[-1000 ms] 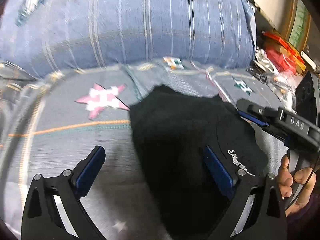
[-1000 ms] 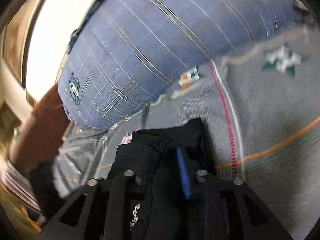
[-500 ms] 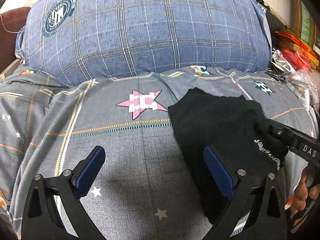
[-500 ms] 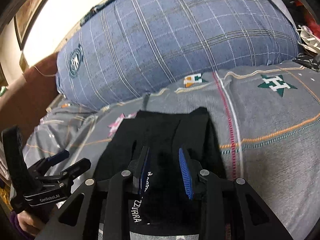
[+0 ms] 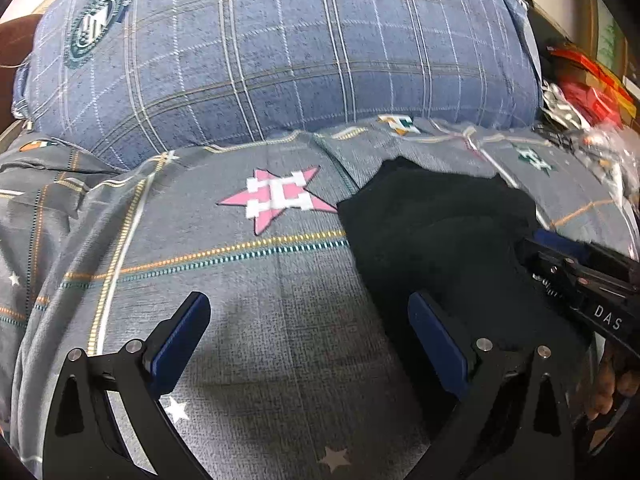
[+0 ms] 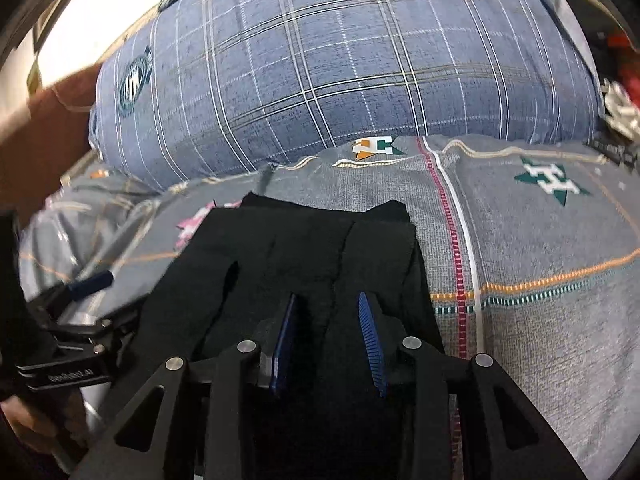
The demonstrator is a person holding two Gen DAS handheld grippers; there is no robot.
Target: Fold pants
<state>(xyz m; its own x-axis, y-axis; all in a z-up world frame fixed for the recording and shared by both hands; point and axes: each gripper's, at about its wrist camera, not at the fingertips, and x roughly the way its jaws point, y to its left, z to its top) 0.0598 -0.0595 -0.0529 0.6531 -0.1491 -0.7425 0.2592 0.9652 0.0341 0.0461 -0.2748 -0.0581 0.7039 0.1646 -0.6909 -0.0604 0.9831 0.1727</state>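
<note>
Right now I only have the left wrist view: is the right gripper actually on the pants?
Observer: The right wrist view shows the right gripper low over the pants, with a ridge of cloth between its narrowed jaws. Whether they pinch it, I cannot tell.
Operator: Where's the pants' edge on that side?
Observer: The right edge runs just left of the red stitched stripe on the bedsheet.
Operator: Any loose flap?
Observer: A dark slit gapes in the top layer, left of the jaws.
</note>
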